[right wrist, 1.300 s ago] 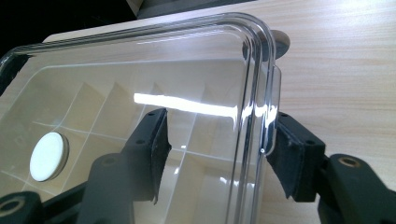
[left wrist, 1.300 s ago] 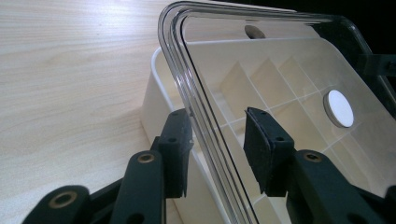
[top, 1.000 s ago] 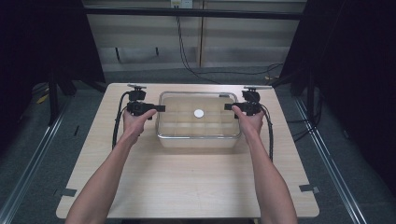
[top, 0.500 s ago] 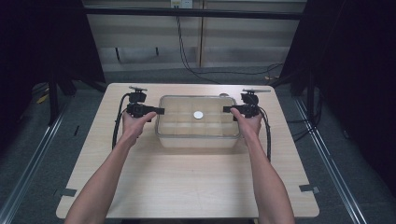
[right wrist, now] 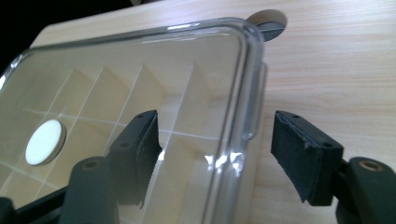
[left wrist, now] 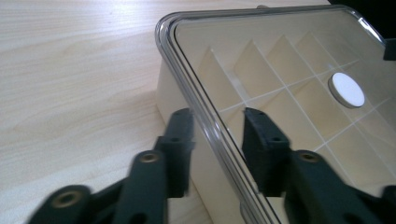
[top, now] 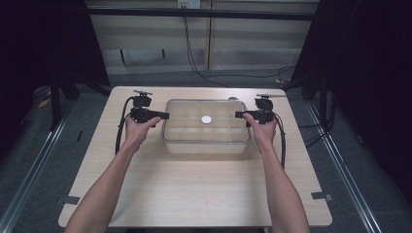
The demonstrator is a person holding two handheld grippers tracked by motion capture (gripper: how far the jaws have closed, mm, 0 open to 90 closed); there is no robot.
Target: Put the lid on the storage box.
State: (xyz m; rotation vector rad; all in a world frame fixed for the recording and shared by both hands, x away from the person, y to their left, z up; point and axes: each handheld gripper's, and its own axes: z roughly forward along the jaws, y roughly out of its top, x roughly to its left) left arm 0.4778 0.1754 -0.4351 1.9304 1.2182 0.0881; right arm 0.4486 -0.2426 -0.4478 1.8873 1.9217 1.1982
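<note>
Since a second ago the box (top: 206, 127) has stayed mid-table (top: 194, 194); right hand-held gripper (top: 239, 115) jaws have just been opening, wide astride its right rim, pads clear. Left hand-held gripper (top: 166, 115) jaws, just closing, narrowly straddle the left rim; contact unclear. Box's long axis runs between both.

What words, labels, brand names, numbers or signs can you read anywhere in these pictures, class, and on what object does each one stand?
None can be read.
The clear lid of the compartment box bears no print.
The white round disc on the lid is blank.
The wooden table and both grippers, left and right, show no lettering.
</note>
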